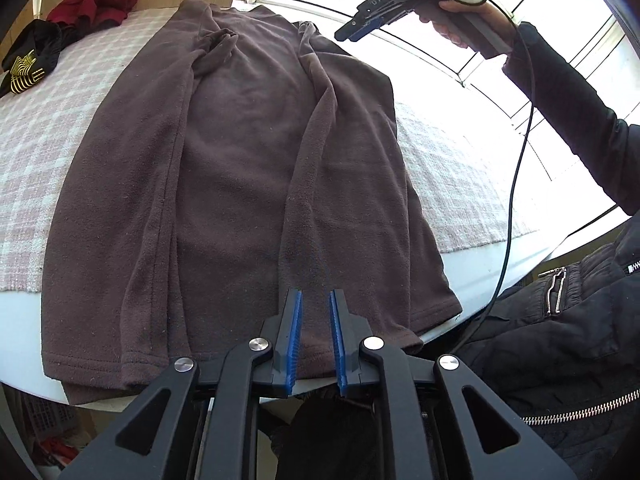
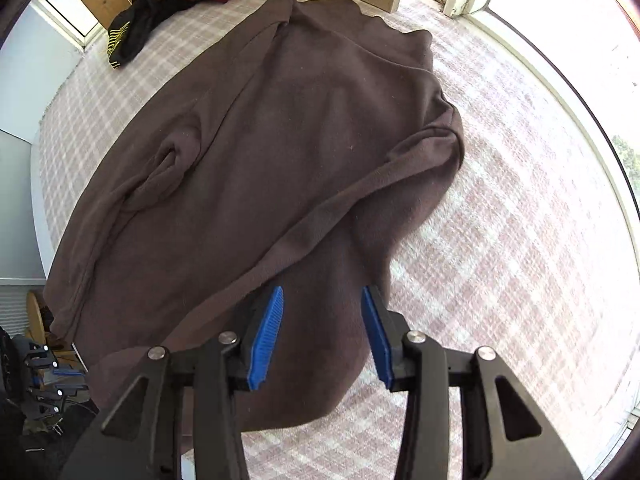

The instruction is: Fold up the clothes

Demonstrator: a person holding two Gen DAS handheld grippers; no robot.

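Two other garments, a red one and a black one with gold stripes, sit bunched at the far corner of the checked cloth, apart from the brown fleece top spread lengthwise over it. Only the left wrist view shows the hem overhanging the near table edge and the right gripper raised high above; bare cloth lies to the right. Both the left gripper and the right are spread, holding nothing.
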